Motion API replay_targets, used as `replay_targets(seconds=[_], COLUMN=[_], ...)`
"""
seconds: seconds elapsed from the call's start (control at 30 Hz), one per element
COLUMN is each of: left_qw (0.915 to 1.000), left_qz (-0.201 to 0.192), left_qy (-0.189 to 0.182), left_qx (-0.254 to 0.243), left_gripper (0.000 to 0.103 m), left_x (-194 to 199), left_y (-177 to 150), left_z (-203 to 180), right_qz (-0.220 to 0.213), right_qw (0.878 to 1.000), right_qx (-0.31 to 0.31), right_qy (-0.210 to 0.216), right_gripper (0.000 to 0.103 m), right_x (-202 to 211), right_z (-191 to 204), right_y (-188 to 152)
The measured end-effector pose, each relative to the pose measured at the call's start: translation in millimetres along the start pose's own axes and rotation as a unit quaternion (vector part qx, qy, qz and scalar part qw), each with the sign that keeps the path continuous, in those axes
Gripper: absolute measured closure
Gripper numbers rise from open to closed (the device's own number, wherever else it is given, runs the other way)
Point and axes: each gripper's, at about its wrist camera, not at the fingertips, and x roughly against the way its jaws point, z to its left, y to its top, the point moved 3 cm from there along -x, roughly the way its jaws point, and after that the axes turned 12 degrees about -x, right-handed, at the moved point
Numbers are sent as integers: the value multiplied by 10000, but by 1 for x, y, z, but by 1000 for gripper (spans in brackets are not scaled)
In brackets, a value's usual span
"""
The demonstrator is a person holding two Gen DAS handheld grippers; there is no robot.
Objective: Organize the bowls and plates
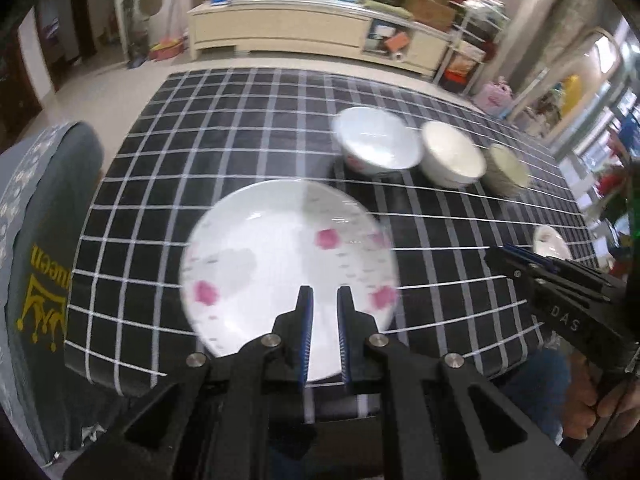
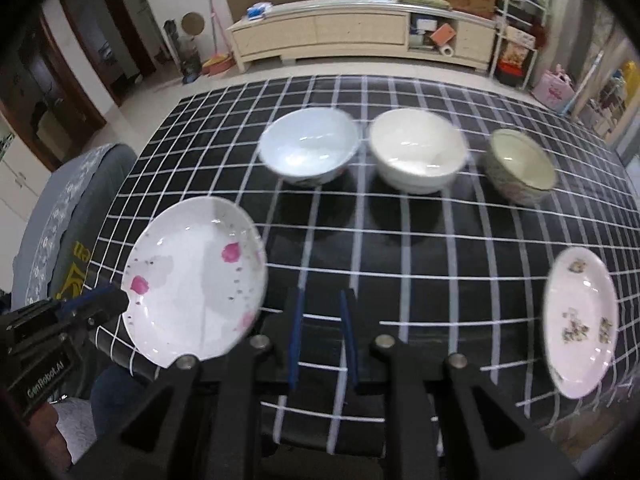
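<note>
A white plate with pink flowers [image 1: 280, 264] [image 2: 192, 276] lies flat near the front left corner of the black checked table [image 2: 400, 240]. My left gripper [image 1: 324, 292] [image 2: 120, 302] hovers over its near rim. The fingers are closed to a narrow slit with nothing in it. My right gripper [image 2: 320, 294] [image 1: 494, 250] hangs above the cloth just right of that plate, its pads a little apart and empty. Three bowls stand in a row further back: a white patterned bowl [image 2: 308, 146], a cream bowl [image 2: 418, 152] and a greenish bowl [image 2: 520, 164]. A small floral plate [image 2: 580, 320] [image 1: 550, 240] lies at the right.
A chair with a grey cover and yellow crown print [image 1: 40, 260] [image 2: 68, 240] stands against the table's left side. A hand [image 1: 608, 396] holds the right gripper's handle. Beyond the table are open floor and a long cream sideboard [image 2: 360, 32].
</note>
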Motion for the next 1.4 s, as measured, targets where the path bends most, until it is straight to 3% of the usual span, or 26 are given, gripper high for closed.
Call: replay_targets(seconds=[0.1,0.33,0.6,0.83,1.07,1.17,1.4], left_qw=[9997,9967,9894,9773,9730,9734,9741], left_qz=[-31,15,15,220,586,710,1083], left_qy=[-164,-390,-546,-666,-999,-960,-992], left_qx=[-166,-712,-1349,-1997,-1996,-1955,-1718], left_gripper=[82,81,78,78,78,78,78], left_x=[1,-8,-25,-57,-95,-115,-158], left_y=[8,30,51,72,83,85,85], left_z=[-26,-94,-179,-252,-294,-304,-312], right_qz=[-88,-349,-390,-352,-226,-196,-90], right_qw=[9999,9983,9944,9870,9784,9758,9769], right_qx=[-81,-422,-849,-1259,-1722,-1838,-1825], right_qy=[-44,-205,-491,-931,-1123,-1171,-1105], right_gripper=[68,61,59,59,59,59,59], right_x=[16,51,68,68,55,50,28], right_z=[-23,-87,-172,-249,-319,-340,-362], right_y=[0,-1,-2,-2,-5,-4,4])
